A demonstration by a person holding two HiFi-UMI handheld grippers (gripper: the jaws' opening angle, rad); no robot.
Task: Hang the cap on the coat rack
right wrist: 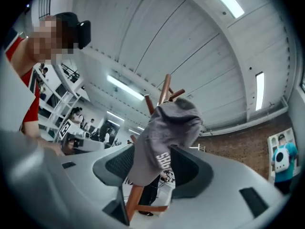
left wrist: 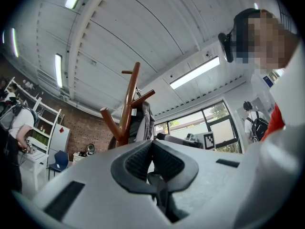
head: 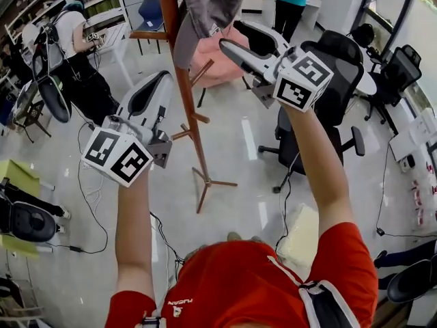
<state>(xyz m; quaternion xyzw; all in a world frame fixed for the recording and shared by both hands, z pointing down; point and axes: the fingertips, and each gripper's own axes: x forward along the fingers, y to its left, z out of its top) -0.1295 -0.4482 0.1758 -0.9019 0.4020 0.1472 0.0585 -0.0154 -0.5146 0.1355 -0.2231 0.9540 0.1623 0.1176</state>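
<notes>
Cap: the grey cap (right wrist: 167, 128) with white lettering hangs at the top of the wooden coat rack (right wrist: 164, 92). It is draped among the upper pegs (right wrist: 177, 94) with its brim pointing down.
Right gripper: your right gripper (right wrist: 152, 151) is released, with its jaws spread wide. You hold it up beside the coat rack's top, and the cap is framed in the gap.
Contact: I can't be sure from the right gripper view whether either pad brushes the fabric. The head view suggests the tips sit just short of the cap.
Left gripper: your left gripper (left wrist: 152, 144) is clenched on nothing, its pads meeting. It is raised on the other side of the coat rack, lower than the cap and apart from the wood.
Task state: judging by how the cap sits, the hanging looks done and only a clean withdrawal is left.
Risk, snag: if you draw the right gripper back at a slant, a jaw could catch the brim and drag the cap off the coat rack.
Risk, pinch: if you close the jaws where they are, they may nip the fabric, and you would then lift the cap away with you.
Risk, knock: the coat rack stands on thin feet (head: 205, 183). A bump from either gripper could rock it and shake the cap loose.
Safer course: back straight out along the jaws and keep them spread until you are clear of the coat rack.
</notes>
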